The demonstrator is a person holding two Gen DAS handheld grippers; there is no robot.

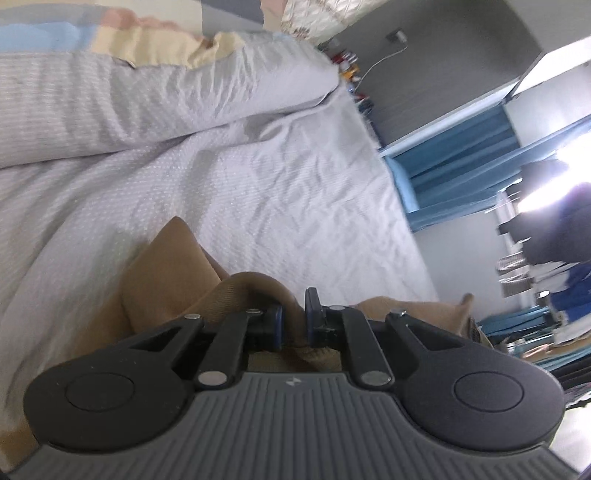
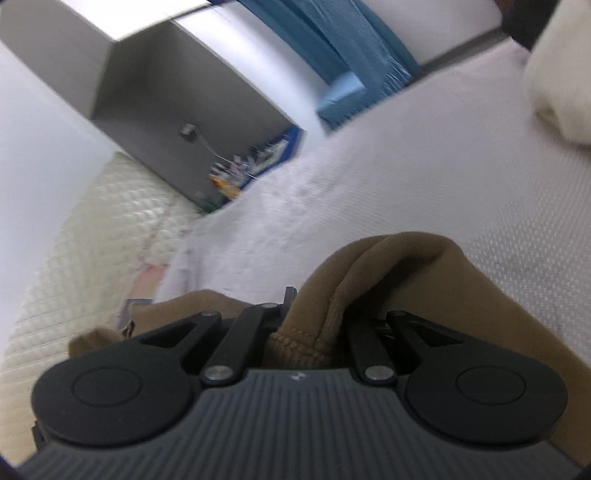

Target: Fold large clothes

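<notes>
A large brown garment [image 1: 166, 280] lies partly on a bed with a pale dotted sheet [image 1: 277, 192]. My left gripper [image 1: 294, 321] is shut on a ribbed edge of the brown garment, which bunches up between the blue pads. My right gripper [image 2: 314, 314] is shut on another hemmed edge of the same brown garment [image 2: 399, 266], which folds over and hides its fingertips. Both views are tilted and blurred. More brown fabric hangs left of the right gripper.
A grey striped pillow [image 1: 129, 103] lies at the head of the bed with a pastel quilt [image 1: 110, 33] behind. A quilted cream headboard [image 2: 85, 229], blue curtains [image 1: 461, 162], a cluttered bedside shelf [image 2: 251, 162] and a white bundle [image 2: 561, 74] surround the bed.
</notes>
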